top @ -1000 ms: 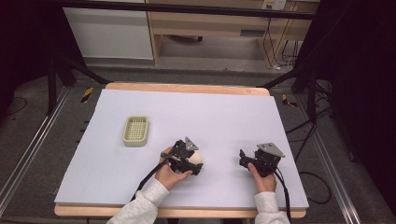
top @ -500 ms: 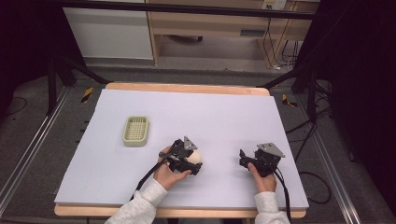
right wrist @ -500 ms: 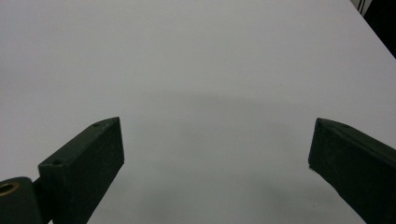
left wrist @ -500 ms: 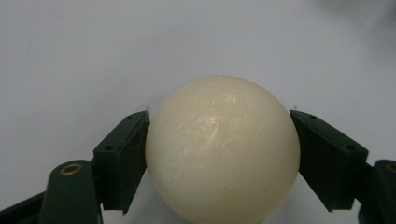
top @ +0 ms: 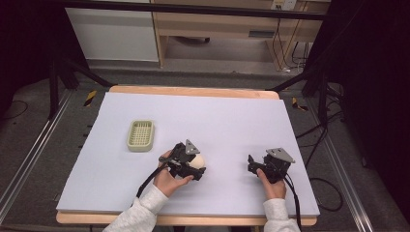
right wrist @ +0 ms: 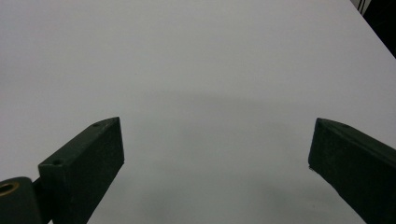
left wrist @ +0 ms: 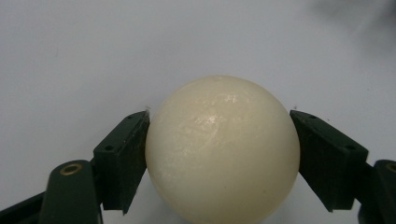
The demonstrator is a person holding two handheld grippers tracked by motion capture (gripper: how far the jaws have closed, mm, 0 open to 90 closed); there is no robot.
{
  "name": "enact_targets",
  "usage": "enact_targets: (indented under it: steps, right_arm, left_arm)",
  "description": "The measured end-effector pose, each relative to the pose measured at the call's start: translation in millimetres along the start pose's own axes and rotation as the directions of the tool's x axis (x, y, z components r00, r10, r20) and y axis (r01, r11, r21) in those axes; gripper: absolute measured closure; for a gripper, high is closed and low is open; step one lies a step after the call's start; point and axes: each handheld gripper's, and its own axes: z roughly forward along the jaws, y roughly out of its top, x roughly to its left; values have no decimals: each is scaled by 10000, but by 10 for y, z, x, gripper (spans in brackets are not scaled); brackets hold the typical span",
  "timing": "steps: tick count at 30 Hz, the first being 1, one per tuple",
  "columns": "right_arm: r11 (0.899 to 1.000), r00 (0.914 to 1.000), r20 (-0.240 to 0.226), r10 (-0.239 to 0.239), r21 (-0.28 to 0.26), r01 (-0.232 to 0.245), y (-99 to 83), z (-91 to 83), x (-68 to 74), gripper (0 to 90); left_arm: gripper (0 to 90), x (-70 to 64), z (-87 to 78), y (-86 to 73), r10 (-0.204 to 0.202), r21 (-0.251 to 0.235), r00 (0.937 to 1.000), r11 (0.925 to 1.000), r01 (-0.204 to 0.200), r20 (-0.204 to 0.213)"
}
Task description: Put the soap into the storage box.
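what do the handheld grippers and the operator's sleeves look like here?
Both are black handheld units. The left gripper and right gripper each carry a grey three-cornered plate on top and trail a black cable back toward the person. Their jaws are flat, dark blocky pads with small screw holes; a brass-coloured pivot fitting shows at the base. Both sleeves are light grey.

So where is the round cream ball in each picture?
High view: the cream ball sits low and a bit left of the middle, at the left gripper.
Left gripper view: the ball is big in the middle, pressed between both black jaws.
Right gripper view: not in it.
Shared landmark: the pale table cover, also and.
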Motion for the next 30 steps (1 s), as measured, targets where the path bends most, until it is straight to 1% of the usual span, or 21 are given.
enact_targets:
  steps: [3, 6, 14, 18, 22, 27, 30]
  right_arm:
    - [10000, 10000, 8, -17, -12, 17, 0, 0, 0, 38]
    - [10000, 10000, -12, 8, 6, -8, 0, -1, 0, 38]
    - [10000, 10000, -2, 6, 4, -6, 0, 0, 0, 38]
    - [10000, 10000, -10, 8, 8, -8, 0, 0, 0, 38]
    - [10000, 10000, -15, 6, 14, -6, 0, 0, -1, 38]
    - [10000, 10000, -19, 8, 17, -8, 0, 1, -1, 38]
    - [10000, 10000, -17, 10, 17, -10, 0, 0, -2, 38]
  left_arm:
    - [228, 15, -26, -6, -26, -53, 10000, 10000, 26, -4]
    - [228, 46, -97, -8, 6, -108, 10000, 9999, -7, -63]
    - [228, 111, -204, -15, -20, -273, 9999, 9996, 16, -168]
    - [228, 173, -271, -30, -163, -328, 9996, 9993, 155, -240]
    - [228, 223, -310, -39, -234, -347, 9991, 9992, 222, -348]
    - [228, 273, -343, -42, -310, -387, 9989, 9988, 296, -365]
    - [228, 322, -379, -45, -363, -397, 9981, 9986, 344, -489]
